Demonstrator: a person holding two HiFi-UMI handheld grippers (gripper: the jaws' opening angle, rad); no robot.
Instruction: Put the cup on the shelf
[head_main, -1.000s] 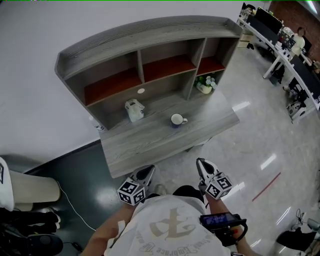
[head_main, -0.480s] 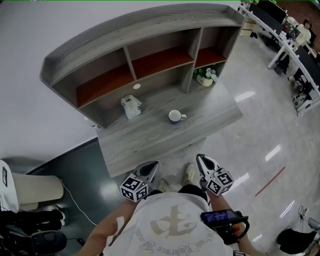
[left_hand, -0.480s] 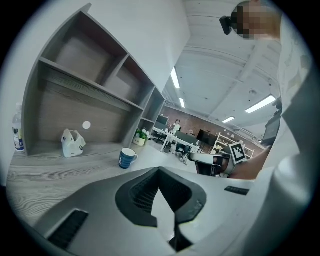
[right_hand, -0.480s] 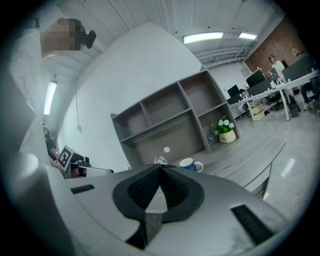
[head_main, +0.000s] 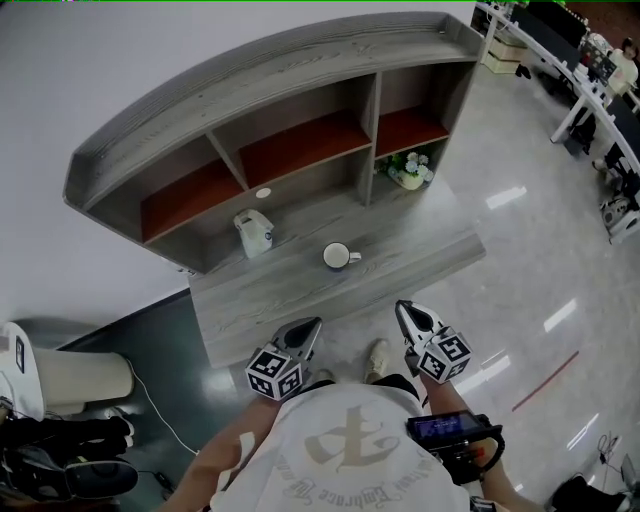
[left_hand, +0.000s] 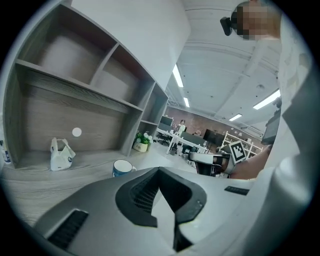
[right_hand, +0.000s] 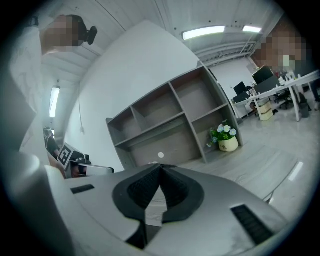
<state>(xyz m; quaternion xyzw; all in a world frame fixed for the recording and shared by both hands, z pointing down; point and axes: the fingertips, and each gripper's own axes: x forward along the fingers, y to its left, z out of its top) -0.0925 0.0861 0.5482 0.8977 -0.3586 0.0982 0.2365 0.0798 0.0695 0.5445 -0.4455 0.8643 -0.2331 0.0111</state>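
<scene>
A round ceramic cup (head_main: 336, 256), blue outside and white inside, stands upright on the grey wood-grain desk (head_main: 410, 250), about midway between its left and right edges and well clear of the front edge. Its long axis is vertical with the mouth up, and in the head view its handle points toward the desk's right edge. A grey wood shelf unit (head_main: 260, 95) with red-brown boards runs along the desk's back edge. A small white plastic bag (head_main: 253, 232) stands to the cup's left, near the shelf unit's back panel, and a pale pot of white flowers (head_main: 408, 172) sits toward the back right corner. The left gripper (head_main: 311, 326) and the right gripper (head_main: 403, 307) hang off the front edge, well apart from the cup, both with their tongs pressed together on nothing. Only the head view shows the cup's white inside and the boards' red-brown tops. The left gripper view shows the cup's (left_hand: 122, 168) blue wall just above that gripper's (left_hand: 160, 170) tip, the bag (left_hand: 61, 154) at the left and the other gripper's marker cube (left_hand: 238, 150). In the right gripper view the pot (right_hand: 227, 139) and shelf unit (right_hand: 165, 120) show beyond the gripper's (right_hand: 161, 166) joined tip, but the cup does not.
</scene>
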